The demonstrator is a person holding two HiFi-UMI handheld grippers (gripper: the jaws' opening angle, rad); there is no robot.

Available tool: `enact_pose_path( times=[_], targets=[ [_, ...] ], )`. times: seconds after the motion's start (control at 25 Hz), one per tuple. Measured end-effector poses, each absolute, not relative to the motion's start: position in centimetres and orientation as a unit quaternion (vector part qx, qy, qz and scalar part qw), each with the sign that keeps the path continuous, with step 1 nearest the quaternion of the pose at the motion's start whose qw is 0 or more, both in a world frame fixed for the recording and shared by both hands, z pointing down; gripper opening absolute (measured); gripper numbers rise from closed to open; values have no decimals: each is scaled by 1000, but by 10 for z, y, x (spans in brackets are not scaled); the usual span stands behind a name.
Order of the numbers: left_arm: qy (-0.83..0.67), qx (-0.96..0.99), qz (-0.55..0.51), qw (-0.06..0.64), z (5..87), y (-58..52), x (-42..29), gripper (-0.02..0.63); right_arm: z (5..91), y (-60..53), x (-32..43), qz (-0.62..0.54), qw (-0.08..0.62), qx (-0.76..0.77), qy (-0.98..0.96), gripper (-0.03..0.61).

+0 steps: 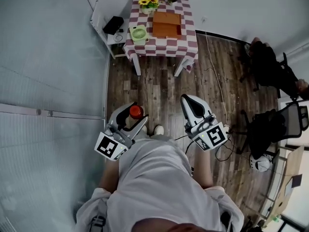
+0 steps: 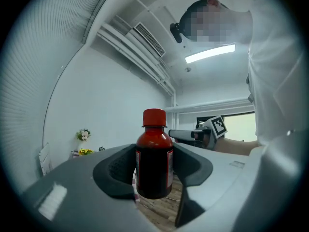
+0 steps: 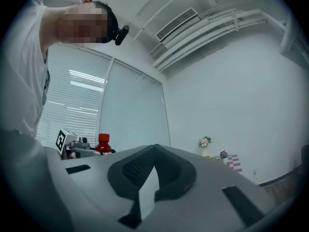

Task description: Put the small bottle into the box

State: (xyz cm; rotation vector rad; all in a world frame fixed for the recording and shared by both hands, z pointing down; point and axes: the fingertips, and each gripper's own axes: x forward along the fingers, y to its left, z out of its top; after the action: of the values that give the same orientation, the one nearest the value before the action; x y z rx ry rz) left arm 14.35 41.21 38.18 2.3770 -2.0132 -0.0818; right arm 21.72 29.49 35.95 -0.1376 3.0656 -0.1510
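While your left gripper's (image 1: 134, 115) jaws clamp the small dark bottle with the red cap (image 2: 154, 153) upright — your right gripper's (image 3: 153, 170) jaws closed on nothing — carry it level to the brown wooden box (image 1: 166, 24) on the far checked-cloth desk (image 1: 189, 45), then lower it inside.

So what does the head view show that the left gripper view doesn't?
Only the head view: the brown box, on the far checkered table, and a black office chair. Only the left gripper view: the ceiling light and air vent. Both: the red-capped small bottle gripped in the left claw, and the shut, empty right claw beside it.
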Motion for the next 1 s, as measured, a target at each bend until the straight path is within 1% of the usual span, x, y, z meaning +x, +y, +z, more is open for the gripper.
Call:
enact_pose_path(
  times=[0.24, 0.56, 0.8, 1.0],
  targets=[
    [-634, 772, -36, 17, 380, 378, 171, 220, 376, 263, 227, -78, 37, -41, 995, 3],
    [-628, 777, -10, 20, 382, 331, 168, 220, 399, 215, 226, -104, 31, -38, 993, 3],
    [-630, 776, -5, 14, 395, 287, 135, 221, 410, 170, 206, -102, 29, -55, 993, 3],
    [-623, 781, -30, 17, 402, 230, 82, 221, 411, 121, 154, -86, 16, -60, 994, 3]
  ],
)
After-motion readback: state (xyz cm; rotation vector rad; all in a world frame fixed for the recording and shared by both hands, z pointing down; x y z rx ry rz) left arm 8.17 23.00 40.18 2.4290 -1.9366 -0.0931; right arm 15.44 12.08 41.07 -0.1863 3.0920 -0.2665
